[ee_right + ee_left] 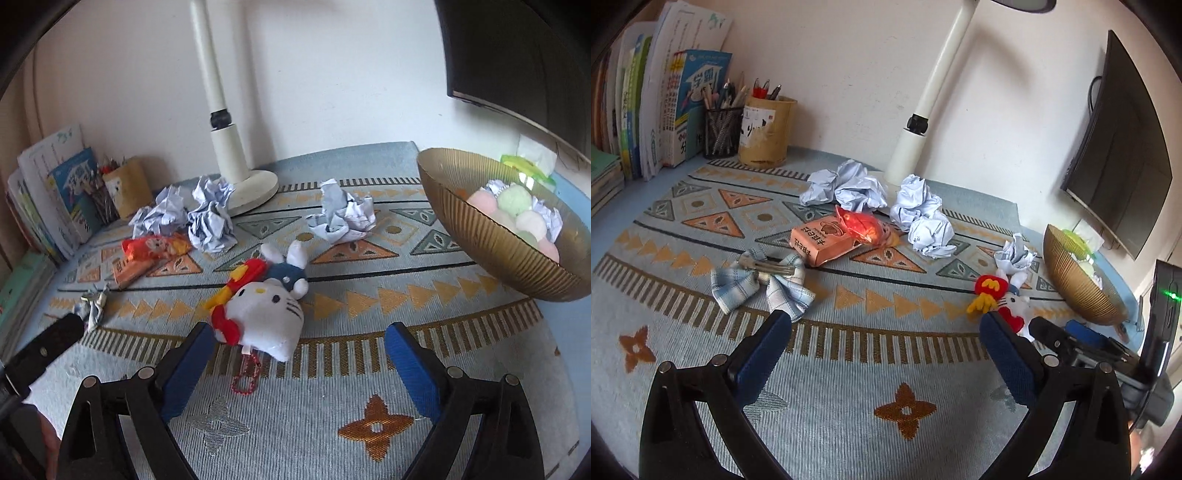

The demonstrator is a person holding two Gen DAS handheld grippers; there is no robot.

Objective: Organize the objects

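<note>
Patterned mat point(332, 424) lies bare between the spread right tongs point(299, 347).

Crumpled paper balls point(849, 186) lie in a loose cluster at the foot of the lamp point(916, 147), with one smaller ball point(1015, 256) further from it, near the gold bowl point(1078, 284). In front of the lamp's cluster an orange carton point(816, 243) lies flat with a red snack wrapper point(866, 227) resting against it, and a checked bow clip point(764, 282) beside the carton. A white cat plush point(264, 317) lies on its back, well in front of the lamp, touching a red-and-yellow toy point(240, 282) and a small blue rabbit plush point(286, 267).
</note>
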